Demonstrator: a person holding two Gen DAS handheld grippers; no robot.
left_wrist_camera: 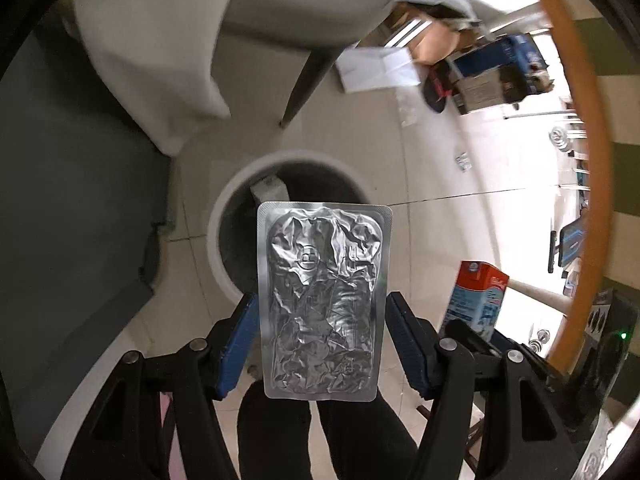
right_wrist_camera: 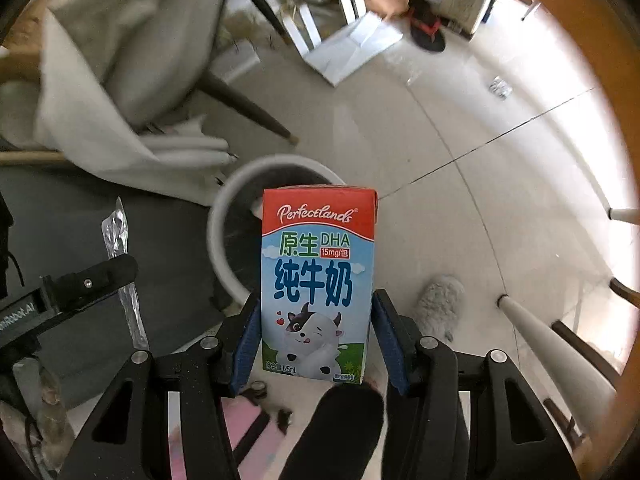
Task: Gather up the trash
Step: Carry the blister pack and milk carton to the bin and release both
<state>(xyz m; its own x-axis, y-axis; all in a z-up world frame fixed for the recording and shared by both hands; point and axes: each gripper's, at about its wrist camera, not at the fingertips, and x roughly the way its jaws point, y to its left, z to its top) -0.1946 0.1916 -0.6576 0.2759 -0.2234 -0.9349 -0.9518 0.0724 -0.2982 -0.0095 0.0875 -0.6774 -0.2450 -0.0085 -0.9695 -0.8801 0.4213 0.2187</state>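
My left gripper [left_wrist_camera: 322, 312] is shut on a crumpled silver foil blister pack [left_wrist_camera: 323, 300], held upright above a round white trash bin [left_wrist_camera: 224, 220] on the floor. My right gripper [right_wrist_camera: 316, 312] is shut on a small red and blue milk carton [right_wrist_camera: 318, 284], held upright above the same bin [right_wrist_camera: 224, 220]. The carton also shows at the right in the left wrist view [left_wrist_camera: 478, 300]. The foil pack shows edge-on at the left in the right wrist view [right_wrist_camera: 120, 264]. Something pale lies inside the bin [left_wrist_camera: 268, 188].
A chair with a dark leg [left_wrist_camera: 304, 80] and a white cloth [left_wrist_camera: 152, 60] stands beyond the bin. An orange table edge [left_wrist_camera: 592, 160] curves along the right. White table legs [right_wrist_camera: 552, 344] stand at right. A white box [right_wrist_camera: 352, 48] and clutter lie on the tiled floor.
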